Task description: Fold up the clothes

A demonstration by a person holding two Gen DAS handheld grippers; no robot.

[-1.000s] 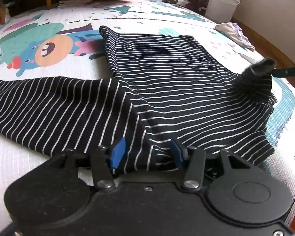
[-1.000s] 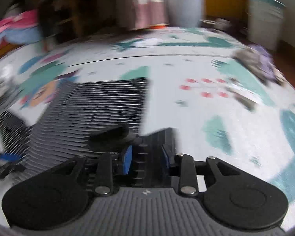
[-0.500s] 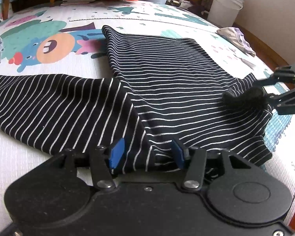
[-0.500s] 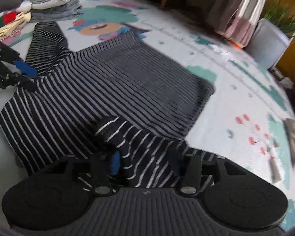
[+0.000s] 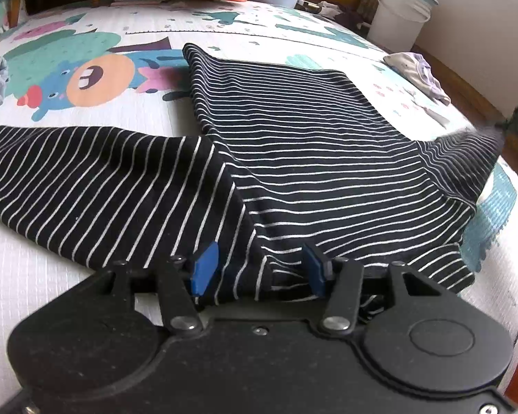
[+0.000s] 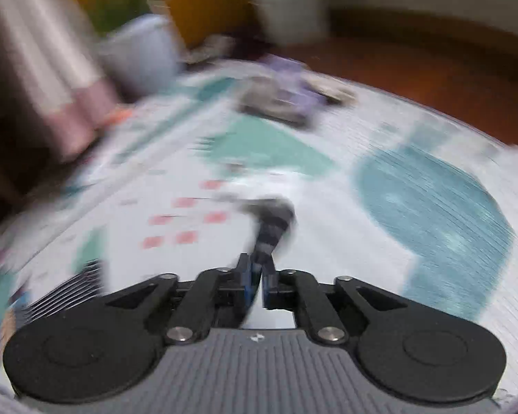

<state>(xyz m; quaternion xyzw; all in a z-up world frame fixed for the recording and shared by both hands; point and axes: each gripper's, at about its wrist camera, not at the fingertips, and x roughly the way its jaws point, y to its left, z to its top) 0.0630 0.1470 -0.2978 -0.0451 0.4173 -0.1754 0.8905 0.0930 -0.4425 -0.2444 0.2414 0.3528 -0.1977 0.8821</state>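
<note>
One striped shirt [image 5: 293, 158], soft and light, spread on the play mat [image 5: 69, 293]

Two claws work it: the left claw [image 5: 257, 269] stands half apart over the near collar edge, cloth lying between its blue pads without a visible pinch, while the right claw [image 6: 257, 276] has its pads nearly together on the sleeve end [image 6: 272, 224], its jaws opening at this moment with the fabric between them. The knit looks thin, limp and stretchy, so I judge it will drape, sag and slide rather than hold a crease; best taken at seams, cuffs, shoulders or the hem (edges give a firmer bite than the flat middle). It is black with fine white stripes, body flat and smooth on the cartoon-printed mat, one sleeve laid out to the left, the other drawn out to the right and blurred
</note>
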